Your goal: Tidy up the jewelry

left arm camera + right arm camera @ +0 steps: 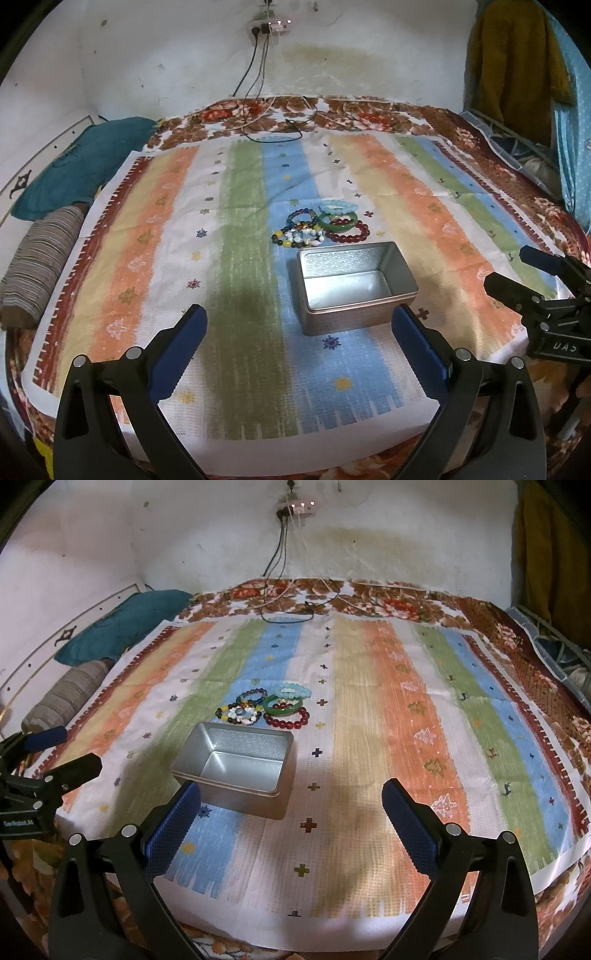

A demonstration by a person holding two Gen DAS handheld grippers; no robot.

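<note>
An open, empty silver tin box [354, 286] [236, 766] sits on the striped cloth in the middle of the bed. Just behind it lies a pile of bracelets [319, 227] [266, 709]: a dark red bead one [349, 230] [286, 718], a green bangle [338, 220] [282, 707], a pale blue bead one [338, 206] [293, 692] and multicolour bead ones [295, 236] [240, 712]. My left gripper [299, 325] is open and empty, in front of the box. My right gripper [291, 801] is open and empty, in front and right of the box. Each gripper shows at the edge of the other's view [532, 280] [55, 753].
The striped cloth [240, 258] [406, 738] covers a floral bedspread [332, 114]. A teal cloth [74, 166] and a striped roll [40, 266] lie at the left edge. Cables [280, 122] hang from a wall power strip [269, 26] onto the back. Hanging clothes [517, 66] are at the right.
</note>
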